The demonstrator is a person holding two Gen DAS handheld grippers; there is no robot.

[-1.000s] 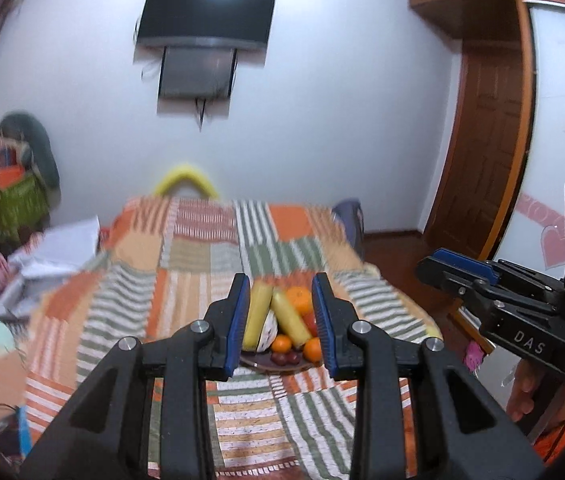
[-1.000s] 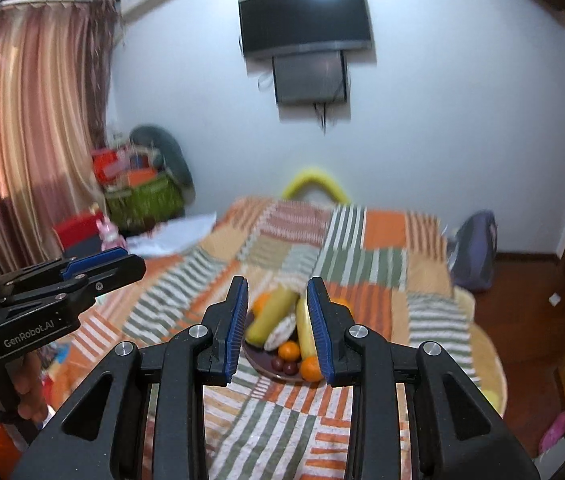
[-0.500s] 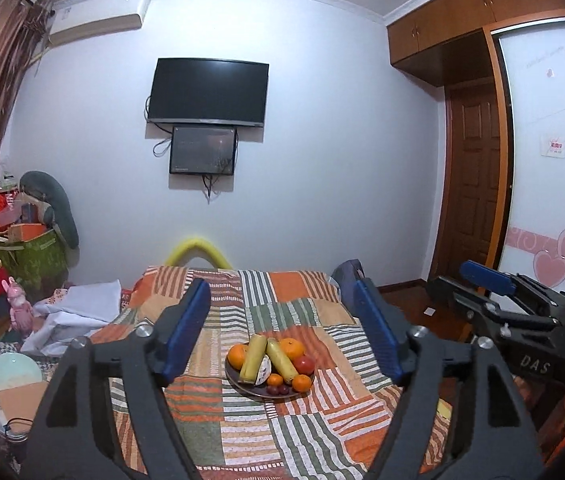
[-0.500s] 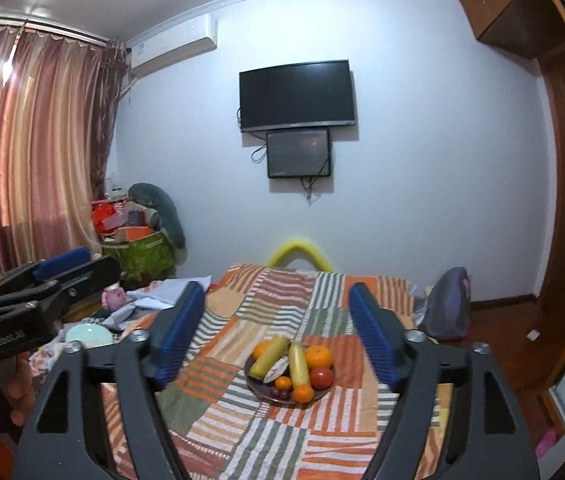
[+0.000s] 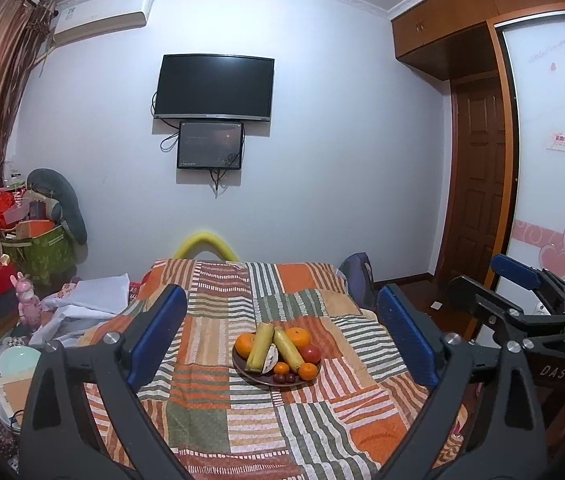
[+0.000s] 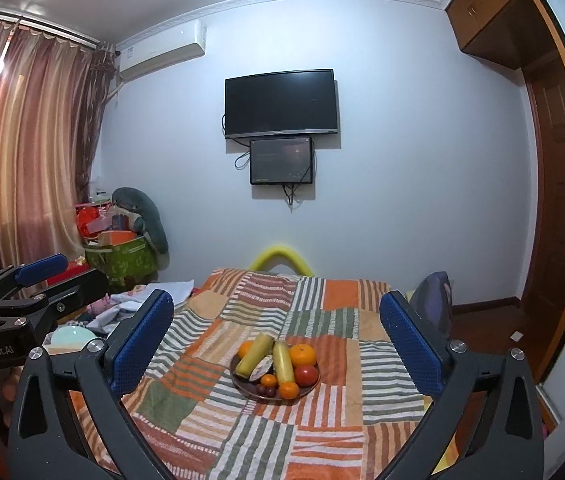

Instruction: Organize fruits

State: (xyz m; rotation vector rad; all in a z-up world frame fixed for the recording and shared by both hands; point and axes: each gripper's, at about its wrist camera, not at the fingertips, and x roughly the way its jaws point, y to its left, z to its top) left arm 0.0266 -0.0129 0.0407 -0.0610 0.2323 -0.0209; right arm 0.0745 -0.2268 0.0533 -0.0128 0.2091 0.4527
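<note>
Patchwork bed [image 5: 210,412], fruit plate [image 5: 256,379], curtains [image 6: 22,152] right view only

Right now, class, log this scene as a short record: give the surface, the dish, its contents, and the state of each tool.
surface: patchwork blanket over a bed
dish: dark plate resting on the blanket
contents: two long yellow-green fruits, oranges, a red fruit, small dark fruits, all on the plate
left tool: open, empty, held back from the plate
right tool: open, empty, held back from the plate
task progress: no fruit lifted yet
</note>
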